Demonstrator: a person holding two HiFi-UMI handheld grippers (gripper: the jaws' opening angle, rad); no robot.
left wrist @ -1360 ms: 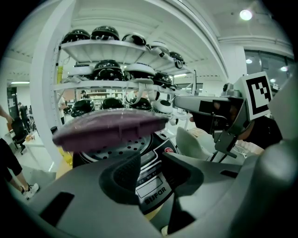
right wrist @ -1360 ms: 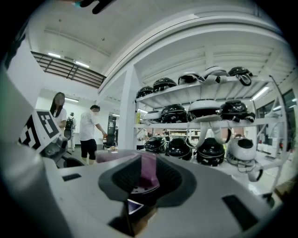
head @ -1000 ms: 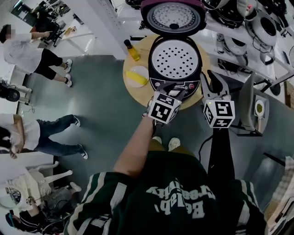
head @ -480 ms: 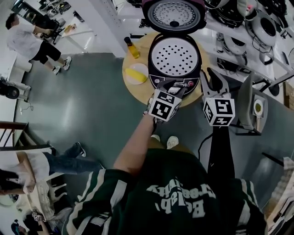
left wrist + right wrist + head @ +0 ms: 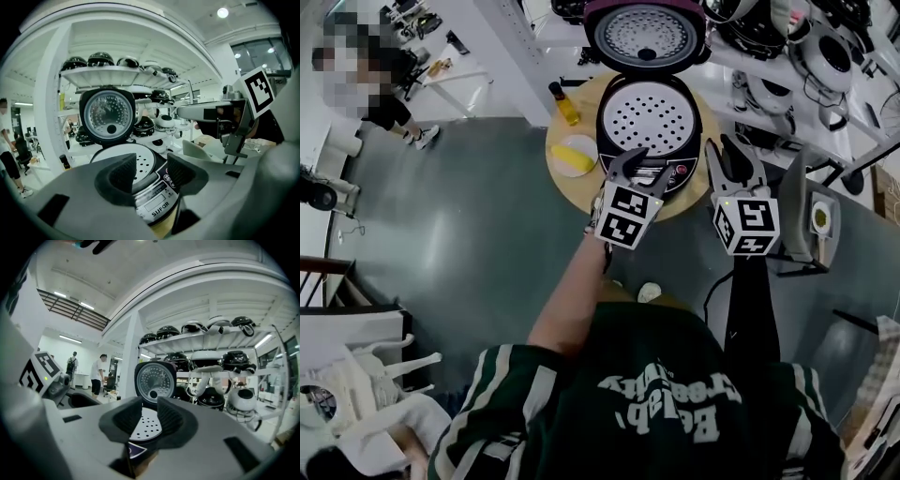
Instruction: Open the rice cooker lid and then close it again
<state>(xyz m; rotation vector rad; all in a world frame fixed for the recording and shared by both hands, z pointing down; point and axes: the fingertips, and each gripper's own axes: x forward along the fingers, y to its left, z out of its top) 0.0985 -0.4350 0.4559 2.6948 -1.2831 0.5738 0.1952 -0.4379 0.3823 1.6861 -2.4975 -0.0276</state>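
Round worktop (image 5: pixel 569 185) below me, cooker (image 5: pixel 649 120) on it, lid (image 5: pixel 645 36) standing wide open behind the pot, my left tool (image 5: pixel 639 167) at the cooker's front, jaws just opening, empty, my right tool (image 5: pixel 724 150) beside it, spread, empty

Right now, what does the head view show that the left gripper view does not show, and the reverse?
Only the head view: the white plate with a yellow thing on it, left of the rice cooker, and the person's green sweater. Only the left gripper view: the ceiling lamp and readable lettering on the cooker's front panel. Both: the rice cooker with its lid standing open.
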